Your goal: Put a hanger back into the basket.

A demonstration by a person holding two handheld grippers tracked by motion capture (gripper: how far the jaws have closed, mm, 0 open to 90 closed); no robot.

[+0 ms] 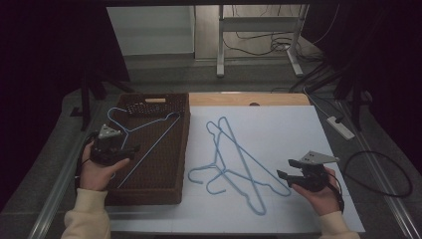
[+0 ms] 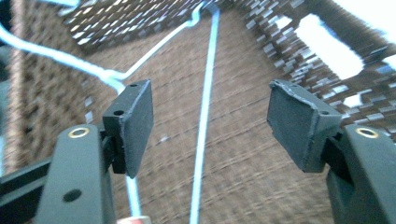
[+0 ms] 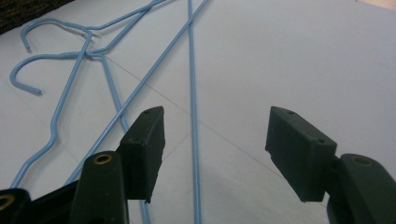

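Left tongs (image 2: pixel 210 126) gaped empty above the basketed hanger (image 1: pixel 149 130); right tongs (image 1: pixel 287 168), wide and empty, should straddle one wire squarely.

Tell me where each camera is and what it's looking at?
High view: above the table, looking down at basket, hangers, both forearms and grippers.
Left gripper view: rides the left gripper, looking into the basket; open jaws show.
Right gripper view: rides the right gripper, facing the hangers on the table; open jaws show.
Shared: high and left views both show the basket's hanger.
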